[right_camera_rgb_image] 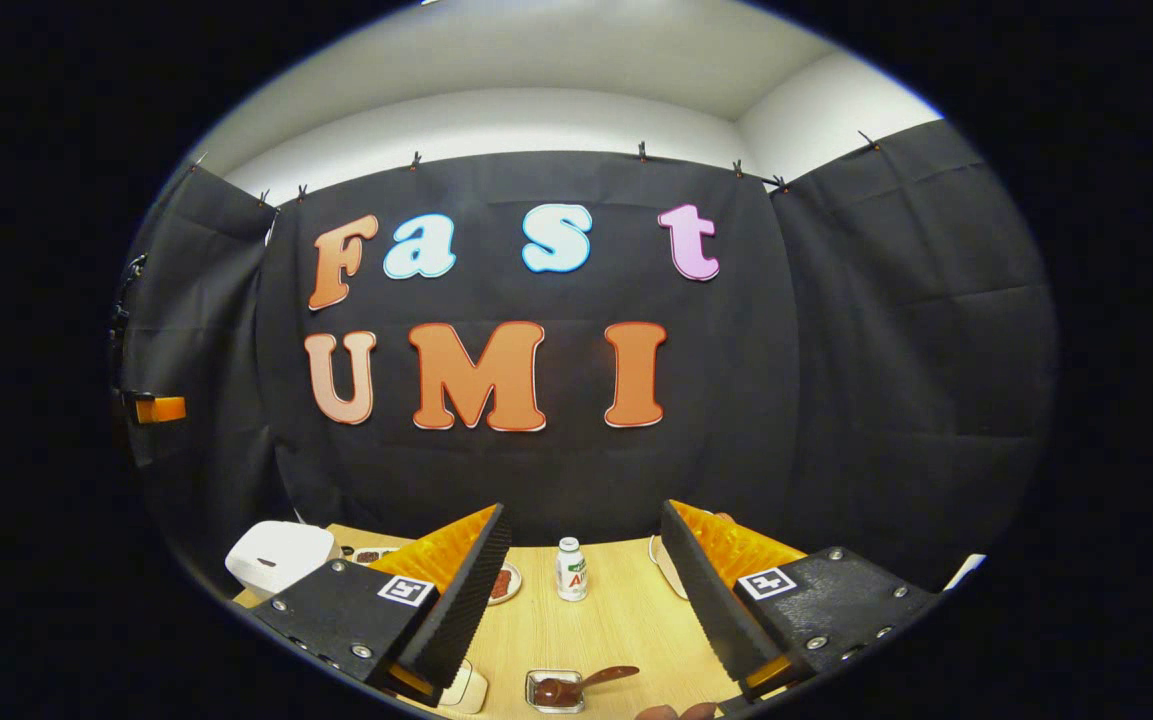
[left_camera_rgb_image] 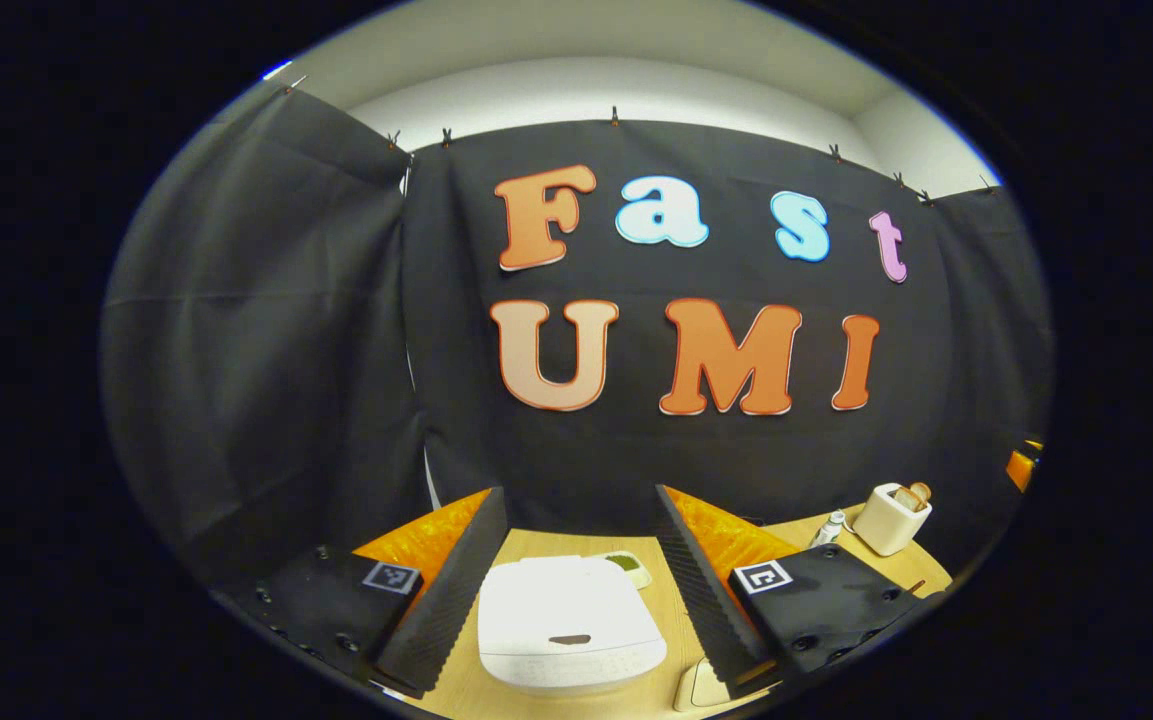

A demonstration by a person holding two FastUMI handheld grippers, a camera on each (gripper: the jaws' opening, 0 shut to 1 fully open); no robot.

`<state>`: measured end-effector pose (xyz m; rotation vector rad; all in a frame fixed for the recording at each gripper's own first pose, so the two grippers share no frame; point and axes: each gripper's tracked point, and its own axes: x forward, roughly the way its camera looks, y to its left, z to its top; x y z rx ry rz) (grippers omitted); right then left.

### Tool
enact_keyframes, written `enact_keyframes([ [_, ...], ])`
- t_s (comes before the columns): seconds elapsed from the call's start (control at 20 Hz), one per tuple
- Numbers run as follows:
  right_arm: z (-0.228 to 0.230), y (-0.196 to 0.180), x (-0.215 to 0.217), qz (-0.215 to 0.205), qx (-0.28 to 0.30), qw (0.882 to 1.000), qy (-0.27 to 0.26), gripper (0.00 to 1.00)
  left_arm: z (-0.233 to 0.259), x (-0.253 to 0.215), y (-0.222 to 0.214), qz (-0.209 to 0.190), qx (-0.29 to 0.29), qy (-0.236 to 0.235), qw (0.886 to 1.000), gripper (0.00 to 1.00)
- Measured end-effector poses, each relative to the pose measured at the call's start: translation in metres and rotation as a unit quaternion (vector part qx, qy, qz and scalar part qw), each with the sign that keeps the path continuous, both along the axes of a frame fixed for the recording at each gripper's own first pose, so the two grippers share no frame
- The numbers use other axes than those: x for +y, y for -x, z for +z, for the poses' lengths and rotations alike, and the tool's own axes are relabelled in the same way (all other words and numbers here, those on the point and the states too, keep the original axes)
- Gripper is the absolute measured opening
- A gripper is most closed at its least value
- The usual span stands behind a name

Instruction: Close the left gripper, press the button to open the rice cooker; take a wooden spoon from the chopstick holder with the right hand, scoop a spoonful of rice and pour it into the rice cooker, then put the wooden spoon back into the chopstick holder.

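The white rice cooker (left_camera_rgb_image: 571,625) sits on the wooden table with its lid down, low between the fingers of my left gripper (left_camera_rgb_image: 578,492), which is open and holds nothing. The same rice cooker (right_camera_rgb_image: 276,555) appears at the far left of the right gripper view. My right gripper (right_camera_rgb_image: 583,507) is also open and holds nothing. Below it, near the table's front edge, a brown spoon (right_camera_rgb_image: 608,677) lies with its bowl in a small square dish (right_camera_rgb_image: 542,679). A cream rounded container (right_camera_rgb_image: 464,688) stands just left of that dish; I cannot tell what it holds.
A cream toaster (left_camera_rgb_image: 891,515) with bread stands at the back right, a small white bottle (left_camera_rgb_image: 829,528) beside it. A small green-filled dish (left_camera_rgb_image: 628,565) sits behind the cooker. A white bottle (right_camera_rgb_image: 569,568) stands mid-table between a small plate (right_camera_rgb_image: 504,583) and a pale plate (right_camera_rgb_image: 666,565).
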<state>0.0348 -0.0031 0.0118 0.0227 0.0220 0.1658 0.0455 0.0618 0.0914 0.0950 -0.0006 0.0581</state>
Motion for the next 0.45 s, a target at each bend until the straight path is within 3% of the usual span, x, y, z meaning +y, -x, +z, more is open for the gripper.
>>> enact_keyframes([
  [0.1, 0.013, 0.004, -0.001, -0.001, -0.011, 1.000, -0.001, 0.95, 0.010, 0.003, 0.014, 0.000, -0.015, 0.005, 1.000, 0.98],
  [0.15, 0.018, 0.006, -0.003, -0.001, -0.017, 1.000, 0.000, 1.00, 0.013, 0.005, 0.019, 0.001, -0.021, 0.006, 1.000, 0.97],
  [0.4, 0.027, 0.008, -0.012, -0.016, -0.029, 0.999, 0.004, 0.95, 0.011, 0.018, 0.030, 0.014, -0.034, 0.010, 0.999, 0.98],
  [0.45, 0.026, 0.009, -0.014, -0.019, -0.027, 0.999, 0.003, 1.00, 0.012, 0.017, 0.031, 0.011, -0.036, 0.016, 0.999, 0.98],
])
